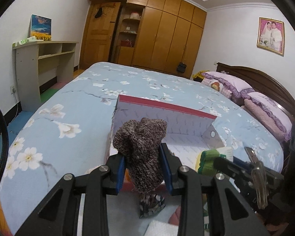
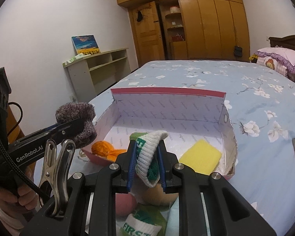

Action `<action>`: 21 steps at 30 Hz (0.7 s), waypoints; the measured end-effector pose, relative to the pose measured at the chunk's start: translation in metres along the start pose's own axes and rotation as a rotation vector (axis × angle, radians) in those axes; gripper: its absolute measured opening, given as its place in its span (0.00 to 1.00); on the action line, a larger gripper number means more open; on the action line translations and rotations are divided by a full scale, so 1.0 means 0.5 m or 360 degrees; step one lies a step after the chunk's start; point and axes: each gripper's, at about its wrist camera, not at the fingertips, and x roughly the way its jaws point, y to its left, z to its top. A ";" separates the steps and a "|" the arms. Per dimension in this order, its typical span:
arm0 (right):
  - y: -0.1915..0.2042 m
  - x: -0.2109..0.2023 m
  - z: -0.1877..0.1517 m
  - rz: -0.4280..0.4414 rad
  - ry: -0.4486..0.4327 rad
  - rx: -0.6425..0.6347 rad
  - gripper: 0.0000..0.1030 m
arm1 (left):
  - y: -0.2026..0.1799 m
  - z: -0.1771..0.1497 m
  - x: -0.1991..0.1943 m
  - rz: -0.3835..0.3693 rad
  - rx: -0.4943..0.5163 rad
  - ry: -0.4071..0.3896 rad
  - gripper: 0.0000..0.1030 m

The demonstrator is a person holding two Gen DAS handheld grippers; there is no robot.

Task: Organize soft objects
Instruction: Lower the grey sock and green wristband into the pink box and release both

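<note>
A brown knitted sock (image 1: 141,147) is pinched between the blue pads of the left gripper (image 1: 143,169) and held above the near left corner of an open cardboard box (image 2: 167,106) that is set on a floral bedspread (image 1: 78,98). A green-and-white sock (image 2: 149,157) is clamped in the jaws of the right gripper (image 2: 147,163), just over the box's near edge. Inside the box, a yellow sponge (image 2: 201,156) is seen at the near right and an orange soft item (image 2: 106,150) at the near left, its exact kind not being clear from this angle. More items are left on the bed below the grippers, among them a second green sock (image 2: 141,222) and a pinkish ball (image 2: 125,204). A patterned pouch (image 1: 151,204) is seen under the brown sock, partly hidden. Both socks are judged to be on their way into the box. A miss is considered possible: the brown sock is bunched and hangs close to the box's low, bent side wall, so it could be dropped outside or catch on the rim if released too early. With the grippers so near each other, a collision could also be caused by a hurried release.
</note>
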 end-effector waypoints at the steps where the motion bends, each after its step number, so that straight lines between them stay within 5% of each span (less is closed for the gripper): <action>1: -0.002 0.003 0.001 -0.0004 0.0004 0.0005 0.21 | -0.002 0.003 0.006 -0.0005 0.0001 0.0006 0.32; 21: -0.007 0.085 -0.002 -0.0013 0.0115 0.0022 0.21 | -0.013 0.001 0.144 -0.0007 0.0060 0.0121 0.32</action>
